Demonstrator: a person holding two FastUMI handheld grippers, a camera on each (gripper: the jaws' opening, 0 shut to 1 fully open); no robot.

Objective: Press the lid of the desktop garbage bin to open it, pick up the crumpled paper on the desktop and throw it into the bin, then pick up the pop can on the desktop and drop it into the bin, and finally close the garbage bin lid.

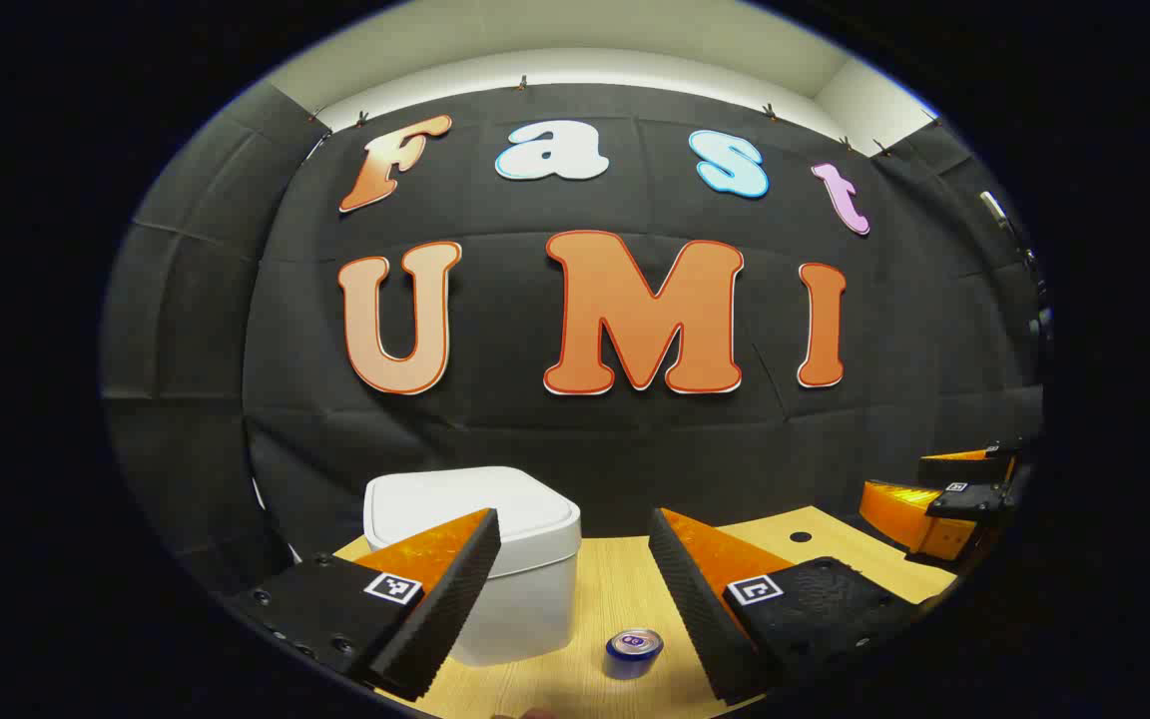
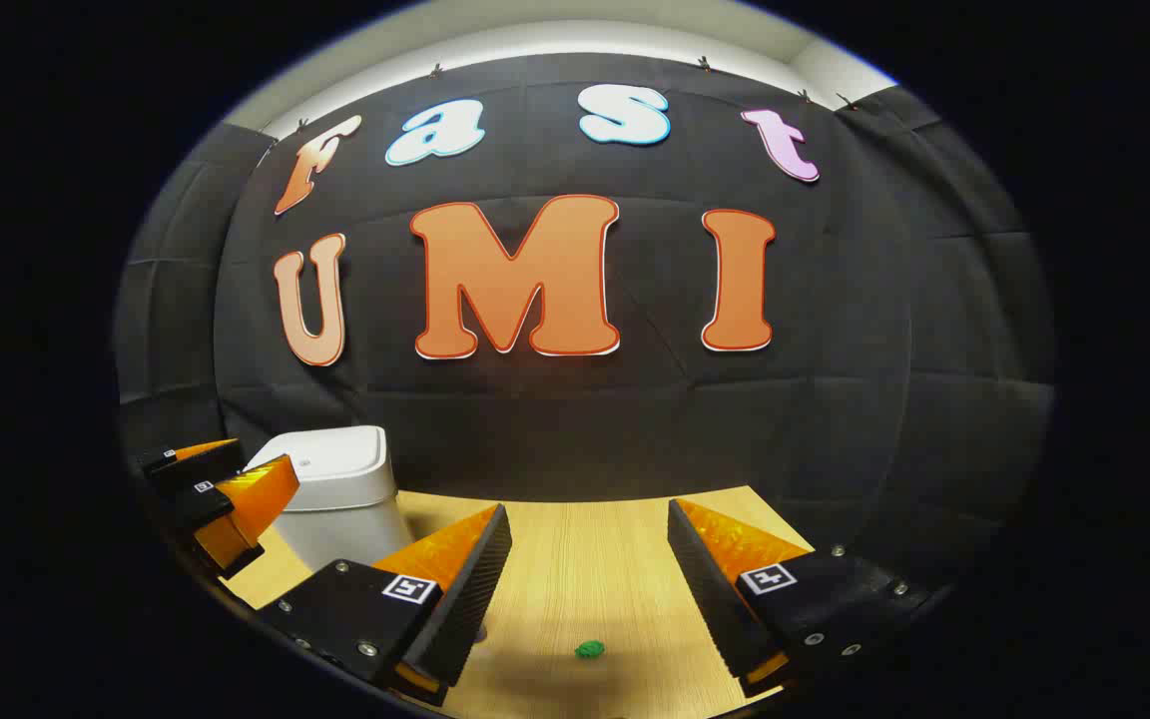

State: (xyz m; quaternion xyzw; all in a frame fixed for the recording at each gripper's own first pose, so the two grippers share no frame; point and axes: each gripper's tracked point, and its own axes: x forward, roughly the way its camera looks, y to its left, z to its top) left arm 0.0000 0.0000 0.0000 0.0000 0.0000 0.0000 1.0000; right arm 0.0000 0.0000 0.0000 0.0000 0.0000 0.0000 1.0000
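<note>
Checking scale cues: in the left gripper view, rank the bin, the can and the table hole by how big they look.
1. Bin
2. Can, though it sits nearer the camera
3. Hole

In the left gripper view, the left gripper's near finger hides the lower left part of the garbage bin. The pop can, low in the frame, is too small to tell its label. The right gripper is cut off at the right edge. In the right gripper view, the small green object near the bottom is too small to identify, and the left gripper covers the bin's lower left.
</note>
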